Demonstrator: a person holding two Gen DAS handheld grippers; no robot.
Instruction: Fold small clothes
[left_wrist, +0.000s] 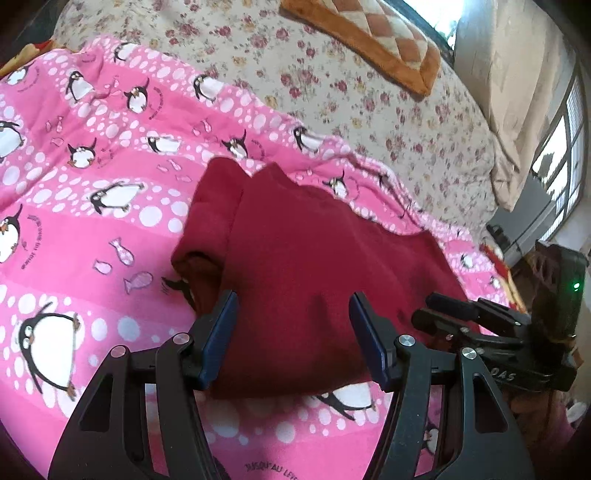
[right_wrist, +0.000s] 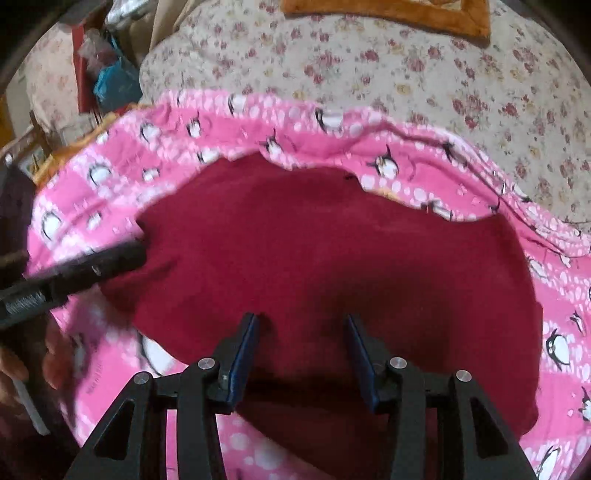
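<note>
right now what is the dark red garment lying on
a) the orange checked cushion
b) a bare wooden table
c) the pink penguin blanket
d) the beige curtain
c: the dark red garment lies spread directly on the pink penguin blanket, whose pink print shows around its edges in both wrist views, while the orange checked cushion sits farther back on the floral bedspread.

Ahead of the left tool (left_wrist: 293, 332) the dark red garment (left_wrist: 314, 258) lies flat. Open pink penguin blanket (left_wrist: 92, 229) to its left offers free passage. The right tool (left_wrist: 476, 325) crowds its right side. Beyond, an orange cushion (left_wrist: 369, 40) occupies the floral bedspread (left_wrist: 369, 122).
</note>
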